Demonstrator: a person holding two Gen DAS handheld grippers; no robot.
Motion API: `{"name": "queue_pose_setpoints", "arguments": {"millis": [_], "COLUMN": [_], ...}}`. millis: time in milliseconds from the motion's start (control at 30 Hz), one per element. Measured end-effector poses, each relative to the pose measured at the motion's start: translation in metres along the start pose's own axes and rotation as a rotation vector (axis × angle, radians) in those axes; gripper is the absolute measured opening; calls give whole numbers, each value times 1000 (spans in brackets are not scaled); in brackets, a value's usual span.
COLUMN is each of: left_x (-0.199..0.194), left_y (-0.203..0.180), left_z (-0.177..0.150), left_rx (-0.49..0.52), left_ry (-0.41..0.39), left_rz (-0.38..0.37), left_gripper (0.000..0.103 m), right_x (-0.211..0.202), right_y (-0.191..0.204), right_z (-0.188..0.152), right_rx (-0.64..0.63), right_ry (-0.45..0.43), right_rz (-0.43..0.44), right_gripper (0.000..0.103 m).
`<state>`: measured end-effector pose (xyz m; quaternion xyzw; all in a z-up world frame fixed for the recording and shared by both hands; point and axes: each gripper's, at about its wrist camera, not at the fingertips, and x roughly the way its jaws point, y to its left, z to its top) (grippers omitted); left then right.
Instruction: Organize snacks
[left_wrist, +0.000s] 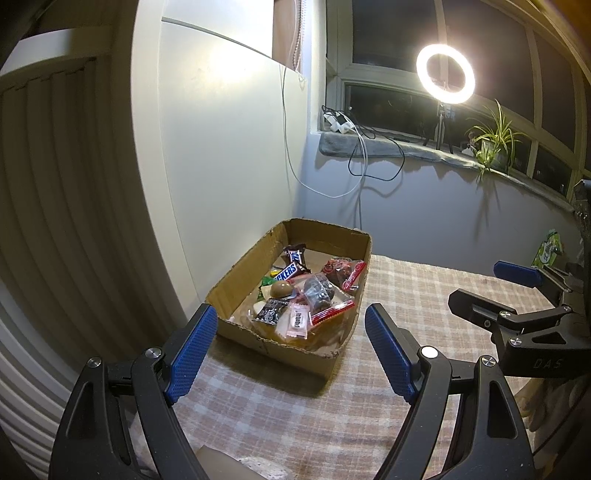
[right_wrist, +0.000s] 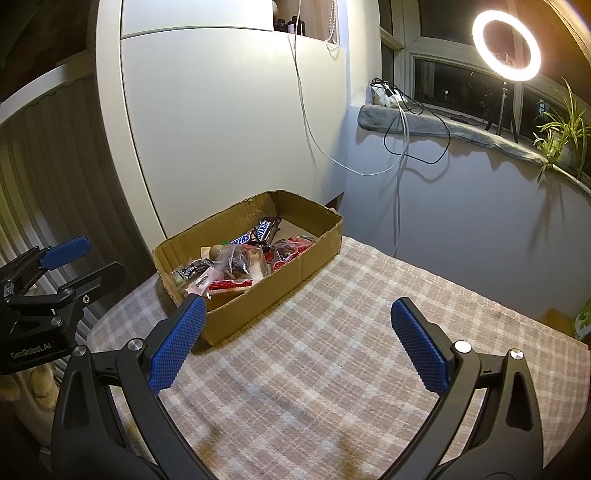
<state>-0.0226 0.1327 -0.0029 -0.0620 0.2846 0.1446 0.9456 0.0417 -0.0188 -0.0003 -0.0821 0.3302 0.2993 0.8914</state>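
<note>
Cardboard box (left_wrist: 291, 339) is seen on the checked cloth (right_wrist: 332, 350), pushed up beside the white cabinet (left_wrist: 221, 166). Snacks are all inside it — two Snickers bars (left_wrist: 291, 267), a black sachet (left_wrist: 271, 314), a pink sachet (left_wrist: 297, 321), a round brown piece (left_wrist: 280, 288), plus clear zip bags (left_wrist: 325, 295) with red seals. Contents are piled loosely, overlapping; no sorting is visible.

Left gripper (left_wrist: 290, 350) is held wide open, nothing between the blue pads (left_wrist: 192, 350). It is pointed down at the near end of the box, clear of it.

Right gripper (right_wrist: 299, 343) is also spread wide and empty — it is hovering over bare cloth, to the right of the box, with the left pad (right_wrist: 177, 347) overlapping the box's near corner in view; contact cannot be told.

A green packet (left_wrist: 548, 251) is seen at the far right edge of the cloth, well apart from the box. Ring light (left_wrist: 445, 74) and potted plant (left_wrist: 493, 144) are on the window sill behind.
</note>
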Motion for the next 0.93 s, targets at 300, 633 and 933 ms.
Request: {"name": "queue_pose_setpoints", "arguments": {"millis": [300, 633, 933], "left_x": [1, 1, -1], "left_y": [-3, -3, -8], "left_z": [0, 0, -3], "left_rx": [6, 5, 34], "left_ry": [4, 3, -11], "left_rz": [0, 2, 2], "left_gripper": [82, 82, 82], "right_x": [-1, 1, -1], "right_y": [1, -1, -4], "right_z": [-2, -5, -8], "right_rx": [-8, -8, -2], "right_ry": [7, 15, 18], "right_rz": [-2, 0, -5], "right_gripper": [102, 102, 102]}}
